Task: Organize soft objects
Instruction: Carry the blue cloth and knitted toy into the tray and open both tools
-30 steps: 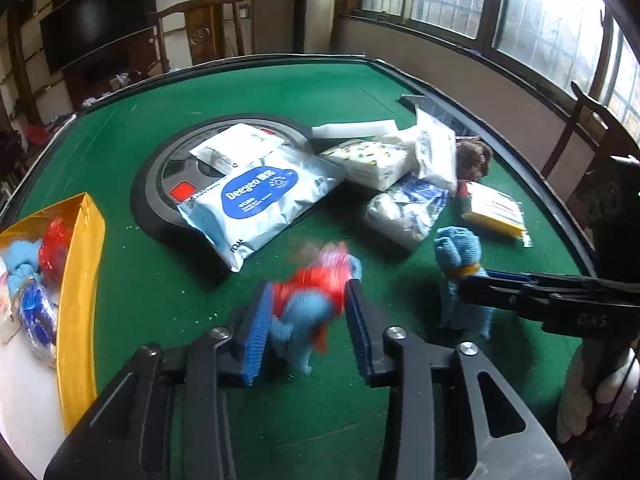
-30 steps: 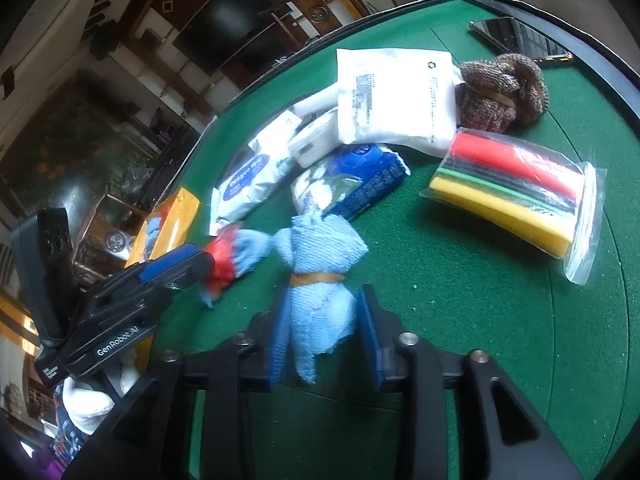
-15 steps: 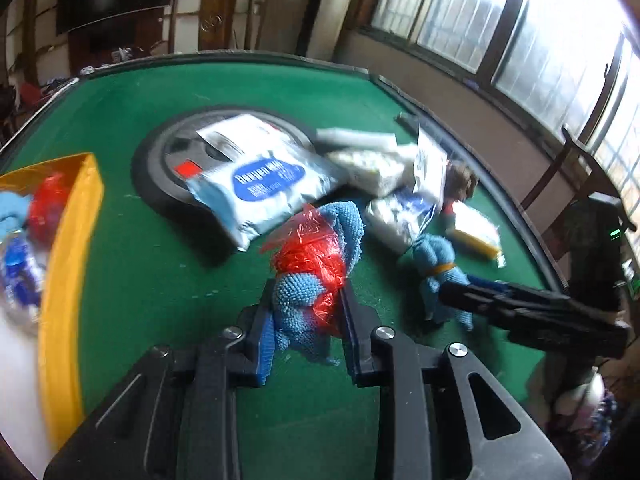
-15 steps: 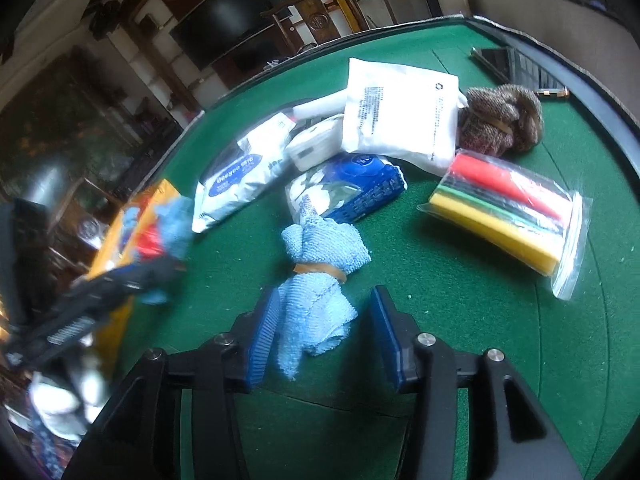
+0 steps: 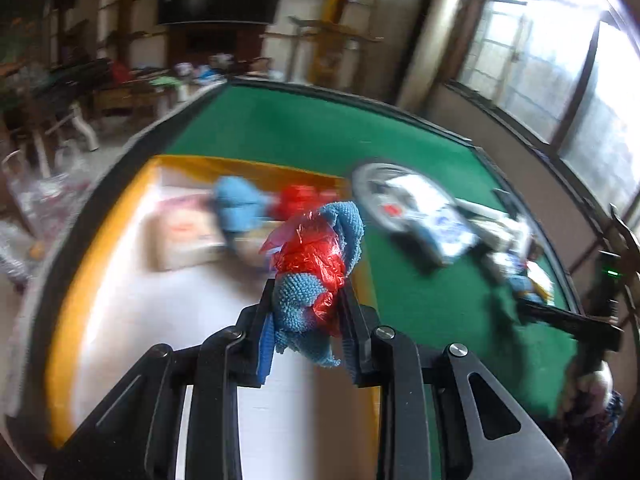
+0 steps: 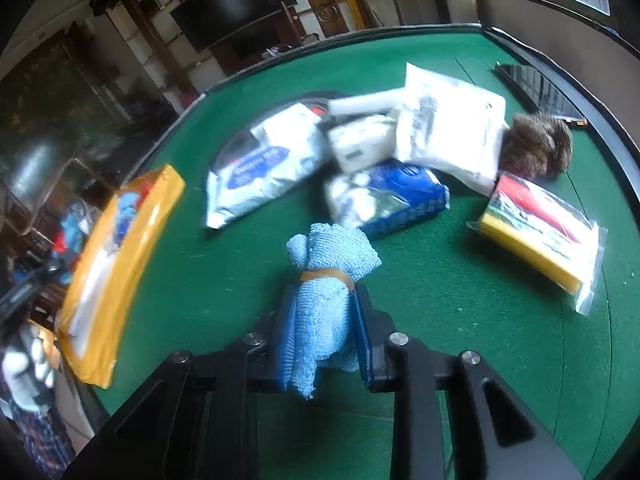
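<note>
A blue cloth bundle wrapped in red plastic (image 5: 316, 256) is clamped in my left gripper (image 5: 306, 300), which is shut on it and holds it in the air over the yellow-rimmed tray (image 5: 92, 248). The blurred tray holds another blue cloth (image 5: 240, 204), a red item (image 5: 296, 200) and a box (image 5: 188, 236). My right gripper (image 6: 324, 300) is shut on a light blue cloth tied with a tan band (image 6: 332, 252), just above the green felt. The same tray (image 6: 160, 200) lies far to its left.
White packs (image 6: 448, 128), a blue wipes pack (image 6: 400, 196), a brown knitted bundle (image 6: 536, 148) and a bag of coloured sponges (image 6: 540, 228) crowd the felt's middle and right. A round dark device (image 5: 376, 176) lies under packs. A phone (image 6: 536, 88) rests by the table's raised rim.
My left gripper swung left with the red-and-blue bundle, from over the felt to above the tray. My right gripper closed its pads on the light blue cloth and raised it slightly.
</note>
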Motion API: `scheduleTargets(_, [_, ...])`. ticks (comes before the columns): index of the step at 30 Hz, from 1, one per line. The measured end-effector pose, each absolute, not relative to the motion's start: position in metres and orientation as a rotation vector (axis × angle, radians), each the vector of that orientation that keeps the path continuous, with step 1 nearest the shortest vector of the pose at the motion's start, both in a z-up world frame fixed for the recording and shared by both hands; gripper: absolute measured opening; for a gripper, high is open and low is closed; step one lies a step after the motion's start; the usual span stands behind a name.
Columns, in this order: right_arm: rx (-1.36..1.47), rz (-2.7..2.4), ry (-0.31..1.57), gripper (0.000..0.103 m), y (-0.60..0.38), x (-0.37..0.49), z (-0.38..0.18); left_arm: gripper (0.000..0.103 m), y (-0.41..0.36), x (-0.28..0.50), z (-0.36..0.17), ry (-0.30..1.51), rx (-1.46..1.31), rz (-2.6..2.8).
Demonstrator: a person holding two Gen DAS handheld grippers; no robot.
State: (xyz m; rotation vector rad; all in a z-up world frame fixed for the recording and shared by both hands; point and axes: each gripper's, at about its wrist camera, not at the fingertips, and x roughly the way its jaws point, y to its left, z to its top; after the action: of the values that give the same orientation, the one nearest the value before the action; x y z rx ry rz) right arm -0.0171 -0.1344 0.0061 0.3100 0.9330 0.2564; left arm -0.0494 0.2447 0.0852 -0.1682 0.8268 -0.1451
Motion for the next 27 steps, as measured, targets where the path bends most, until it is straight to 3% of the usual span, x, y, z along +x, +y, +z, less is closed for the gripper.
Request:
scheduleTargets(5, [0.303,0.364,0.88,0.023,-0.095,-0.015,0.044,0.025,0.31,-0.019,0.061,0.908,-0.216,-0.008])
scheduleTargets(12, [0.221,0.543,0.902,0.023,0.006,0.013,0.07,0.026,0.332,0.025,0.031,1.002,-0.247,0.052])
scheduleTargets(15, [0.172,0.597,0.918,0.023,0.05,0.023,0.069,0.032,0.341,0.035,0.022,1.031,-0.275,0.081])
scheduleTargets(19, [0.119,0.658,0.965,0.024,0.105,0.037,0.057,0.055,0.344,0.035,0.026,1.022,-0.316,0.036])
scheduleTargets(27, [0.007,0.735,1.086,0.024,0.183,0.049,0.018,0.057,0.369,-0.007,0.056,0.896,-0.457,-0.03])
